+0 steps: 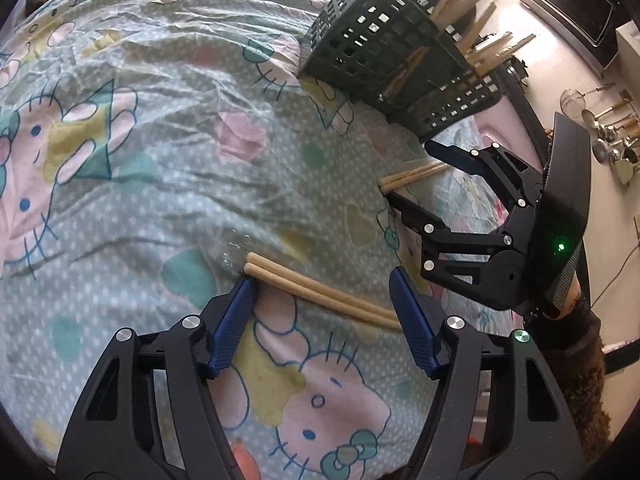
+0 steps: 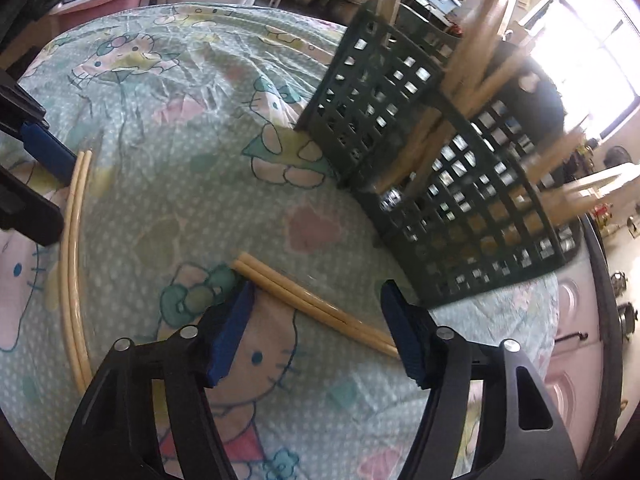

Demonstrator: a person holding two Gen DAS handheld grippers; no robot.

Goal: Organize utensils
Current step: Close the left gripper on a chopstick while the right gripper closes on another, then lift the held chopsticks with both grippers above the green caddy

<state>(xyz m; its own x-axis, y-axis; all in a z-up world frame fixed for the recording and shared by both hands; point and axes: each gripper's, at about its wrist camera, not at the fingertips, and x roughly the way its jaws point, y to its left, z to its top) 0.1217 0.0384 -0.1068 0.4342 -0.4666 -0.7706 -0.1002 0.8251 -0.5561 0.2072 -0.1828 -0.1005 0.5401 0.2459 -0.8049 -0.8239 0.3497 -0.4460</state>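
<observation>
On a table under a cartoon-cat cloth [image 1: 132, 184], two pairs of wooden chopsticks lay flat. The left gripper [image 1: 324, 322] stood partly open, straddling one pair of chopsticks [image 1: 320, 294] without clamping it. The right gripper [image 2: 316, 330] stood likewise partly open around the other pair [image 2: 312, 304], its pads not pressing. A dark green slotted basket [image 2: 460, 200] holding more chopsticks stood nearby, beyond both.

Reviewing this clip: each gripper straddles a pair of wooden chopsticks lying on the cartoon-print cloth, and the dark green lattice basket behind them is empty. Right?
Not quite: the dark green lattice basket already holds upright wooden sticks, as the right wrist view shows. The rest stands.
</observation>
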